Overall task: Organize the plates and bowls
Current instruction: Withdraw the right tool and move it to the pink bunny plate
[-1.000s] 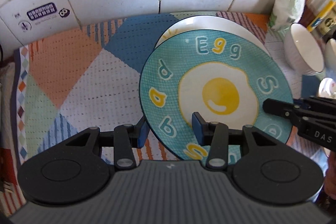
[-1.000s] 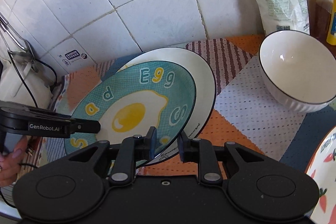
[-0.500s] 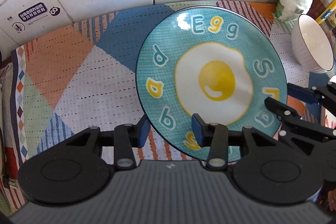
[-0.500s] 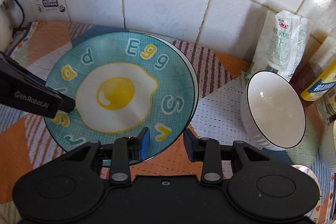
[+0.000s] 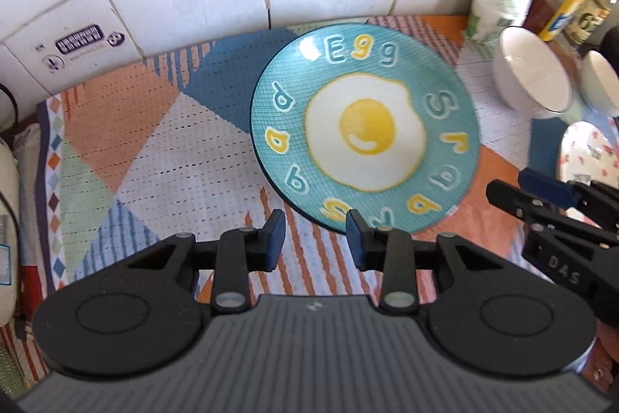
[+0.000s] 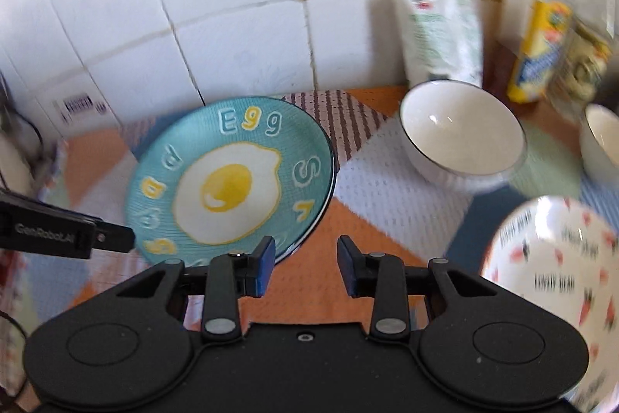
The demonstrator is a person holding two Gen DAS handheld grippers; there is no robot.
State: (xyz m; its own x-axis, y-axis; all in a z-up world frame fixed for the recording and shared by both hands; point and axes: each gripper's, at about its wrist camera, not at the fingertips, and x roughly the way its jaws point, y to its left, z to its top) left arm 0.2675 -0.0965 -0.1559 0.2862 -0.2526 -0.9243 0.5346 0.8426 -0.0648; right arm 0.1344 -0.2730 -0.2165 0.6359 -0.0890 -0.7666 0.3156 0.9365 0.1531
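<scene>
Now egg plate [image 5: 363, 138] just ahead of left claw [image 5: 315, 239], right claw [image 6: 305, 260], both released, empty.

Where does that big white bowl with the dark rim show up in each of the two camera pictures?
Left wrist view: the white bowl sits at the upper right, right of the egg plate.
Right wrist view: the bowl is right of centre.
Shared landmark: the egg plate, to the bowl's left in both.

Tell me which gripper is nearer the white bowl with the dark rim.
Right. The right gripper hangs just in front of the white dark-rimmed bowl; the left gripper sits beyond the teal egg plate.
</scene>
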